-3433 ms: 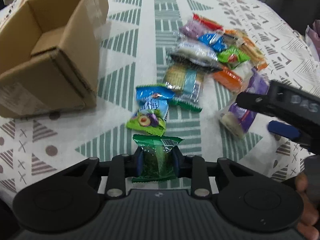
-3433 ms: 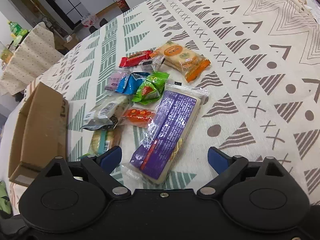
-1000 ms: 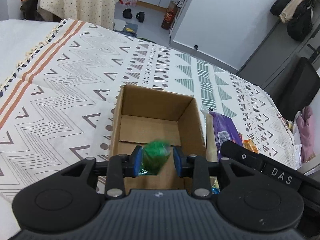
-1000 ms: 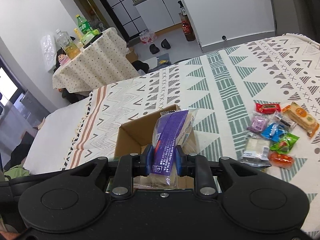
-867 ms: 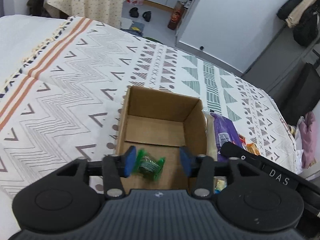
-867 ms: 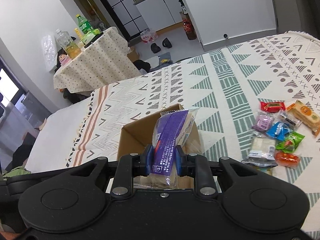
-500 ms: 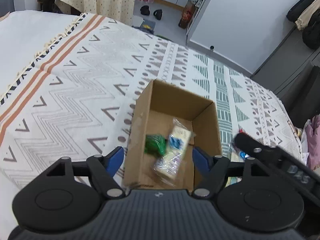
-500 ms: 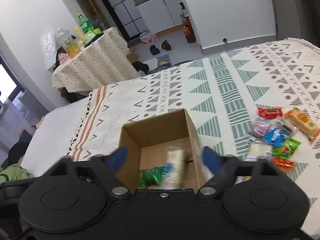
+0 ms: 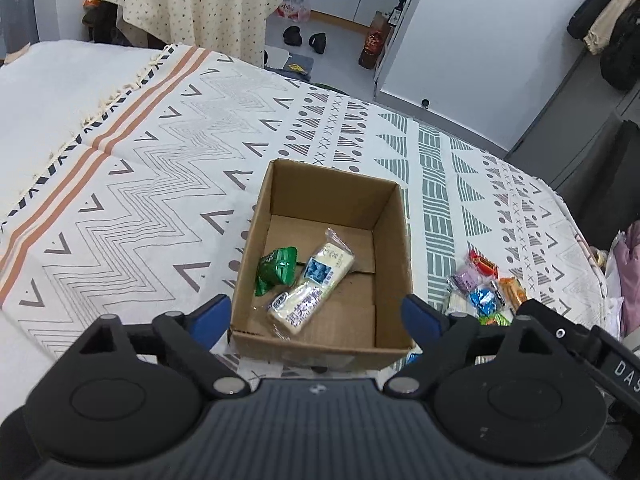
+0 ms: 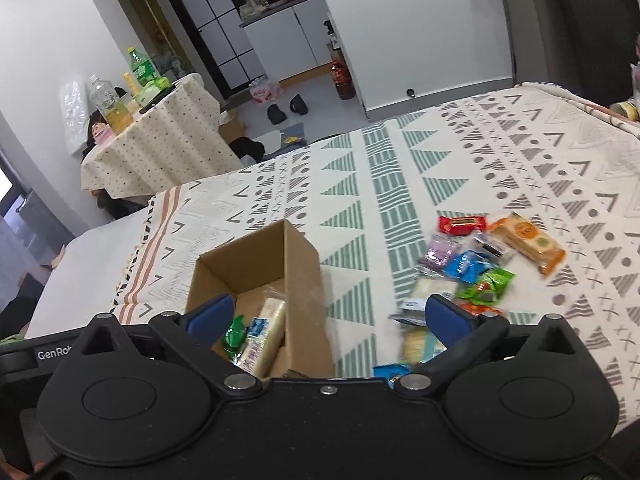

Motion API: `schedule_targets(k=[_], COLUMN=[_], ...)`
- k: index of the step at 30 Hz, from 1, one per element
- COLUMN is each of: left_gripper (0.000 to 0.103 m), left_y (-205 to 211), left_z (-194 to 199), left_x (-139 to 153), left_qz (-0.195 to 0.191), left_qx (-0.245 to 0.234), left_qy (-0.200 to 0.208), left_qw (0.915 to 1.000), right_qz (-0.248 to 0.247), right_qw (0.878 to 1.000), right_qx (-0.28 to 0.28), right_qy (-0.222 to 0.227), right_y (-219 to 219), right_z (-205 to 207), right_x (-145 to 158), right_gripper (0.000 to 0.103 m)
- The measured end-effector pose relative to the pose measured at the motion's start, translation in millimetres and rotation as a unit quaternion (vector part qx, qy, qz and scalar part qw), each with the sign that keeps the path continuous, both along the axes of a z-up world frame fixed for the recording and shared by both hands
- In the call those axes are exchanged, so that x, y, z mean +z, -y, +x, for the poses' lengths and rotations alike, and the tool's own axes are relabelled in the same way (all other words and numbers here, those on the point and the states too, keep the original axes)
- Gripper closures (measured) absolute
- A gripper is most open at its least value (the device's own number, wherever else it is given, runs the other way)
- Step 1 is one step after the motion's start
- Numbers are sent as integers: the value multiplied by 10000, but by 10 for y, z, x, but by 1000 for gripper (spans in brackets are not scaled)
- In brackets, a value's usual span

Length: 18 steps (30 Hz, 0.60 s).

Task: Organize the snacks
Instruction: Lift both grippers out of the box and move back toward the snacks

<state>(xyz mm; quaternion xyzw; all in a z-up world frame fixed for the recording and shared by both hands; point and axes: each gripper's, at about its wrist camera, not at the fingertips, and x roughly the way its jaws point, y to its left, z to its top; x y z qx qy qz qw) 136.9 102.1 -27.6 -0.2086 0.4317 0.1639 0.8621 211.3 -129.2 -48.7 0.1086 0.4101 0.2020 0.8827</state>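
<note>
An open cardboard box [image 9: 394, 236] [image 10: 304, 272] stands on the patterned tablecloth. Inside it lie a green snack packet [image 9: 277, 265] [image 10: 234, 332] and a long purple-and-white wafer pack [image 9: 312, 288] [image 10: 262, 340]. My left gripper [image 9: 320, 318] hangs open above the box's near edge, nothing between its blue pads. My right gripper [image 10: 328, 318] is also open and empty, above the box's right wall. A heap of loose snacks [image 10: 476, 268] [image 9: 484, 292] lies on the cloth to the right of the box.
The heap holds a red bar [image 10: 462, 224], an orange cracker pack [image 10: 528, 242], and blue, purple and green packets. The right gripper's black body [image 9: 580, 352] shows at the left wrist view's lower right. A cloth-covered side table [image 10: 160, 140] with bottles stands beyond the table edge.
Both grippers opened and let their packs fall into the box, first the green packet, then the purple wafer pack. Both have since lifted and drawn back from the box.
</note>
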Motion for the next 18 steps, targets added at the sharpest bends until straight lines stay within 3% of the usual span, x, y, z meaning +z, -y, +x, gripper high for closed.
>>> schedule_targets(k=[10,18], left_gripper=[0,0], left_y=[312,587], left_z=[-140,-228], left_x=[90,125], left_qz=[188,239], left_qx=[-138,-277], left_qy=[94,167], left_qw=[9997,9992], right_qz=[85,-40], right_qw=[9992,9980], right_qx=[-335,-484], right_qy=[189,408], right_y=[414,728], right_z=[-149,-285], right_x=[40,35], right_gripper=[0,1])
